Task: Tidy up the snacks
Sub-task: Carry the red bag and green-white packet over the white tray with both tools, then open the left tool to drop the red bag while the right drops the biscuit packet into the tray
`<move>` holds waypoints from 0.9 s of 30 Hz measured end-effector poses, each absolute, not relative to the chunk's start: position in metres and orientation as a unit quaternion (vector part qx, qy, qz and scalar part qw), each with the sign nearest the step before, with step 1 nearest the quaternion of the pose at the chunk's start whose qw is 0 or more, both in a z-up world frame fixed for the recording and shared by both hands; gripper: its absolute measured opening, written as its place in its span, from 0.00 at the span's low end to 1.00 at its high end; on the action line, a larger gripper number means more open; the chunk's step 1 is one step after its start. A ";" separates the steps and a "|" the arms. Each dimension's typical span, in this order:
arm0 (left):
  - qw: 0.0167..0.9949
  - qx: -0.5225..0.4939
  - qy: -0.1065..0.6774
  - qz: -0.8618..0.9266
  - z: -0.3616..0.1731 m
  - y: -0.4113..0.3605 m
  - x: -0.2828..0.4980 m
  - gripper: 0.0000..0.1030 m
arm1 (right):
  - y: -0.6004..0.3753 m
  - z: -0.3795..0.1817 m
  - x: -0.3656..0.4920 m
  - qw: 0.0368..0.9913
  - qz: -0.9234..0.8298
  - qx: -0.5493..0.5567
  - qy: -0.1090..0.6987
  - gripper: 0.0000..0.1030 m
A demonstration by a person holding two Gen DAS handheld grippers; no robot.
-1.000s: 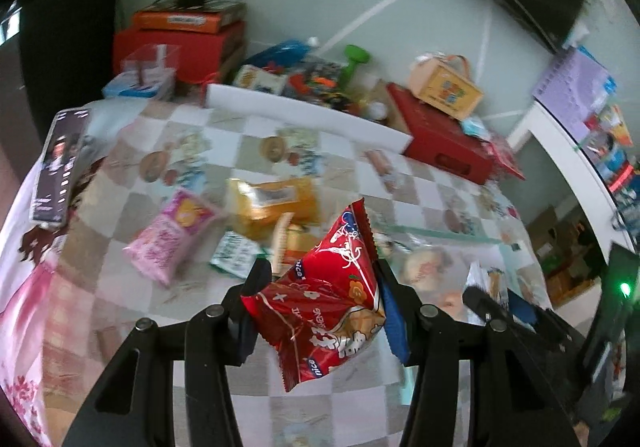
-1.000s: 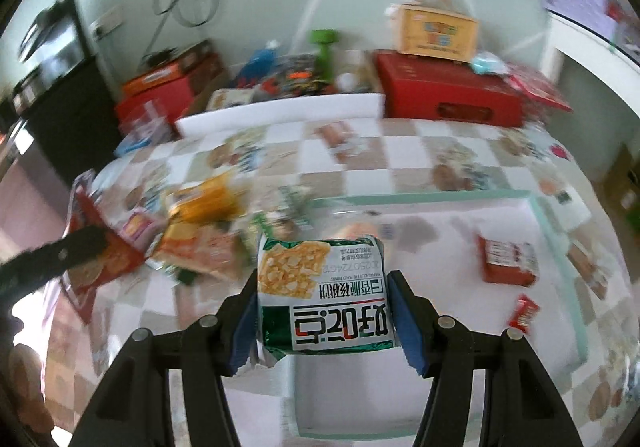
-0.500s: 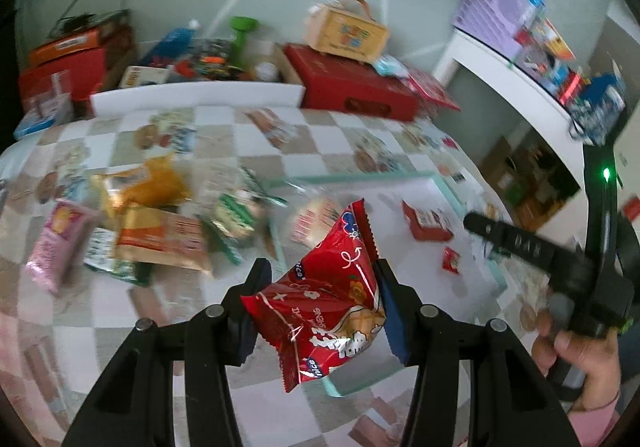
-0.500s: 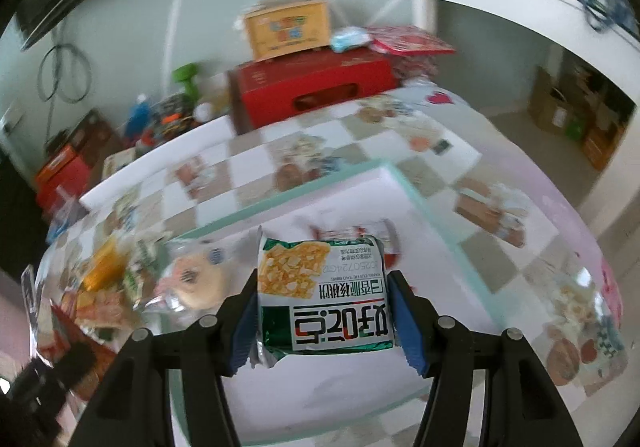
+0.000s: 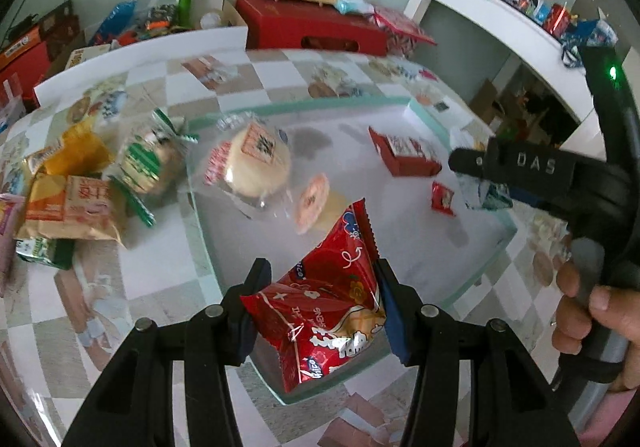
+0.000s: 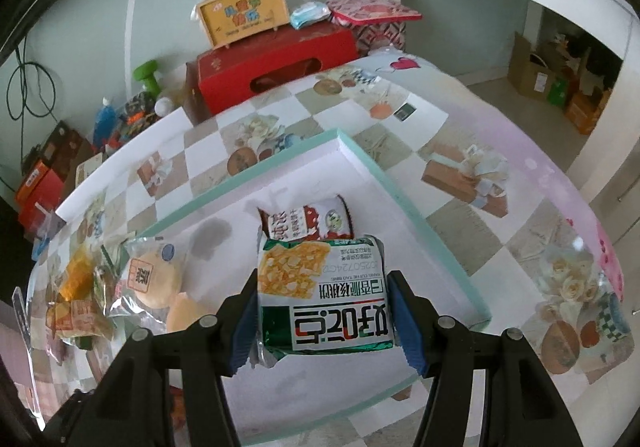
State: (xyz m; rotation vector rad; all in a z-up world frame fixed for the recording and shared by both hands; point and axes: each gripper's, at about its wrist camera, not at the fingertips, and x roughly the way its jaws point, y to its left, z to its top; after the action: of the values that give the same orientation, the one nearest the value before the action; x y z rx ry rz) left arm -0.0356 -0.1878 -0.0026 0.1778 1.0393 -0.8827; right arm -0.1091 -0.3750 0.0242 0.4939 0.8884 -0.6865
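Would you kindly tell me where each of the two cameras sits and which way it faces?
Left wrist: sits on the left tongs, looking down along their fingers at the red snack packet they grip above the white tray; the right tongs and the hand holding them show on the right.
Right wrist: sits on the right tongs, facing down over the same tray, gripping the green cracker packet; only its own fingers show.
Shared: the tray, the wrapped bun, the red box.
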 end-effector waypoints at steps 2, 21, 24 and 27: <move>0.771 0.086 0.484 -0.406 -0.007 -0.189 -0.036 0.52 | -0.373 0.020 -0.106 0.815 -0.318 0.230 0.425 0.61; 0.773 0.079 0.488 -0.399 -0.008 -0.186 -0.032 0.64 | -0.365 0.005 -0.094 0.806 -0.311 0.209 0.458 0.62; 0.775 0.079 0.484 -0.399 -0.006 -0.184 -0.032 0.65 | -0.365 0.005 -0.093 0.807 -0.311 0.206 0.459 0.62; 0.776 0.075 0.483 -0.398 -0.003 -0.182 -0.031 0.65 | -0.364 0.006 -0.093 0.808 -0.310 0.203 0.459 0.62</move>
State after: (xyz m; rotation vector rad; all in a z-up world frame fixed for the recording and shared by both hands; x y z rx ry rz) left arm -0.0312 -0.1825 -0.0030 0.1623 1.0454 -0.8602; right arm -0.0926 -0.3638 0.0064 0.4352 0.9813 -0.6631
